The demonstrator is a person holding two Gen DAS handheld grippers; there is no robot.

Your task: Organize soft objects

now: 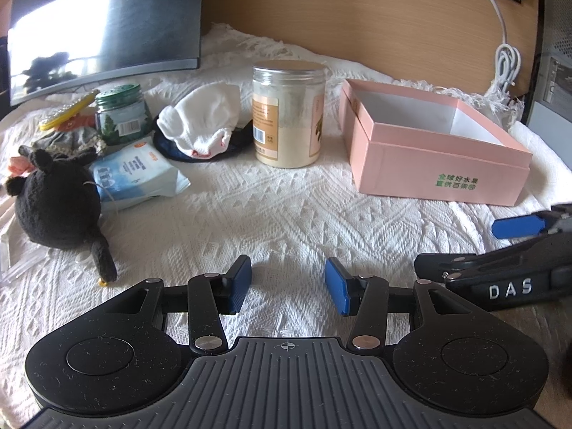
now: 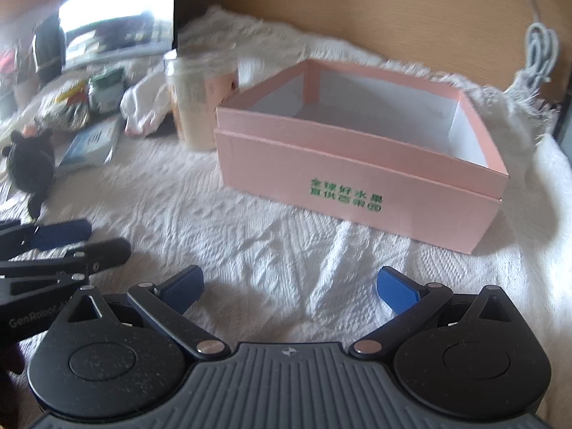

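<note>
1. nearest, the left gripper (image 1: pixel 288 285) hangs over the white cloth (image 1: pixel 271 214) on the bench, its blue pads apart and nothing between them; it touches nothing.
2. the right gripper (image 2: pixel 289 291) is just beside it on the right, its pads spread wider, also empty, above bare cloth in front of the pink box (image 2: pixel 357 178).
3. i judge that the step in hand is the first pick, because the box looks empty. to do it well, the left gripper should go to a soft thing on the left, pinch it at a thick middle part and not at a thin ear or tail, and lift it clear before it moves over the box wall.
4. in the middle distance on the left lies the black plush toy (image 1: pixel 57 207), with a blue-white soft pack (image 1: pixel 137 173) touching it on the right.
5. farther, a white cloth bundle (image 1: pixel 200 118) rests on something dark, between a green-lid jar (image 1: pixel 119 114) and a tall powder jar (image 1: pixel 287 114); the jars are hard and should stay where they are.
6. the open box stands at the right, well apart from the soft things.
</note>
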